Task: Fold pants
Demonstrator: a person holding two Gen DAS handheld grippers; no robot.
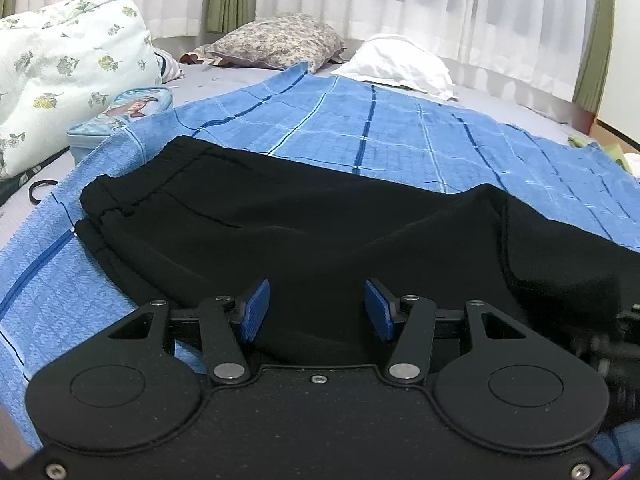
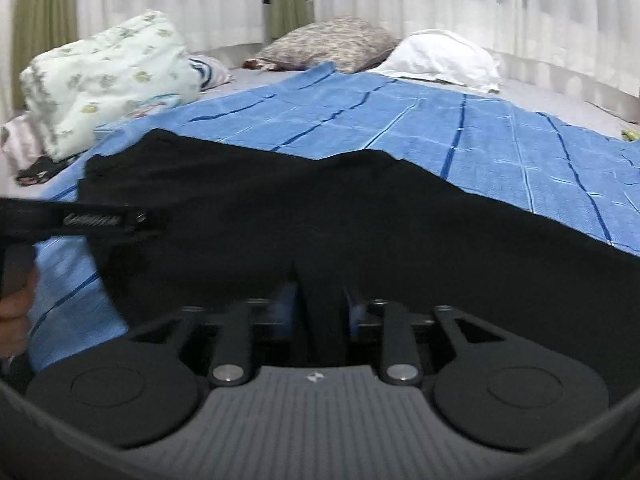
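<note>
Black pants (image 1: 304,232) lie spread on a blue striped blanket (image 1: 360,120), with the elastic waistband at the left. My left gripper (image 1: 316,310) is open, its blue pads (image 1: 254,308) apart just over the near edge of the pants, holding nothing. In the right wrist view the pants (image 2: 320,208) fill the middle. My right gripper (image 2: 318,312) has its pads close on a raised fold of the black cloth between them. The left gripper's body (image 2: 80,220) shows at the left edge of that view.
A floral duvet bundle (image 1: 68,72) and a small printed pouch (image 1: 120,120) sit at the left. A patterned pillow (image 1: 280,40) and a white pillow (image 1: 400,64) lie at the far end. White curtains (image 1: 400,0) hang behind the bed. A black hair tie (image 1: 40,190) lies at the left.
</note>
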